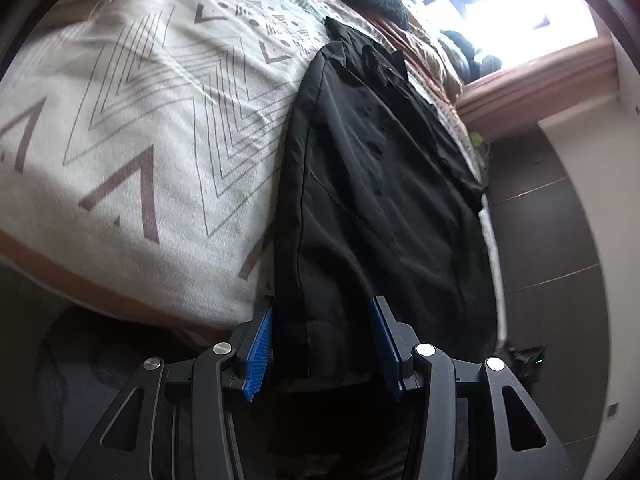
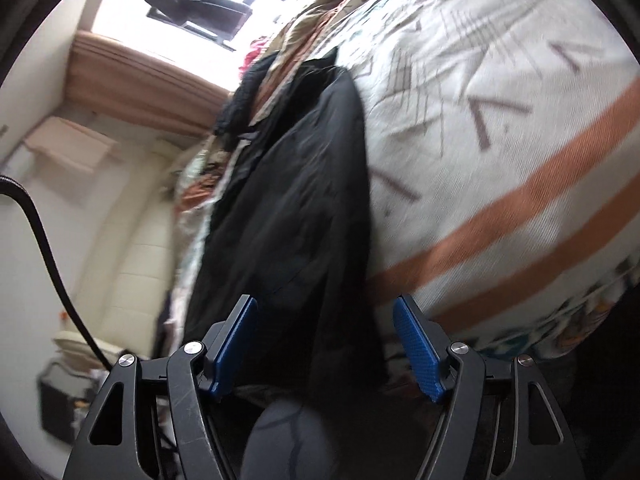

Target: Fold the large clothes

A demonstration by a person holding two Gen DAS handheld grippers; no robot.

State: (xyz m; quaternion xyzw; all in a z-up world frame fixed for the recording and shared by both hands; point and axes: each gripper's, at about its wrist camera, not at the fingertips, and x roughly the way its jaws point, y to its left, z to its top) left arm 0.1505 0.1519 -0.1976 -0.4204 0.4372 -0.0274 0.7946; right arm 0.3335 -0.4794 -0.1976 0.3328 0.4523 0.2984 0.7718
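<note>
A black garment (image 1: 372, 184), smooth and lightly creased, lies lengthwise along the bed's patterned blanket (image 1: 140, 128). The left hand-held gripper (image 1: 322, 344) and right hand-held gripper (image 2: 326, 344) both gape open over its near end.

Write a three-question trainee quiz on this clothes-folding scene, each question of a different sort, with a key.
1. True or false: both tools, left tool and right tool, stand open.
2. What lies between each tool's blue pads? A) red towel B) black garment C) pillow
3. Fill in: the patterned bedspread carries a broad ______ stripe.

Key: 1 true; 2 B; 3 orange.
</note>
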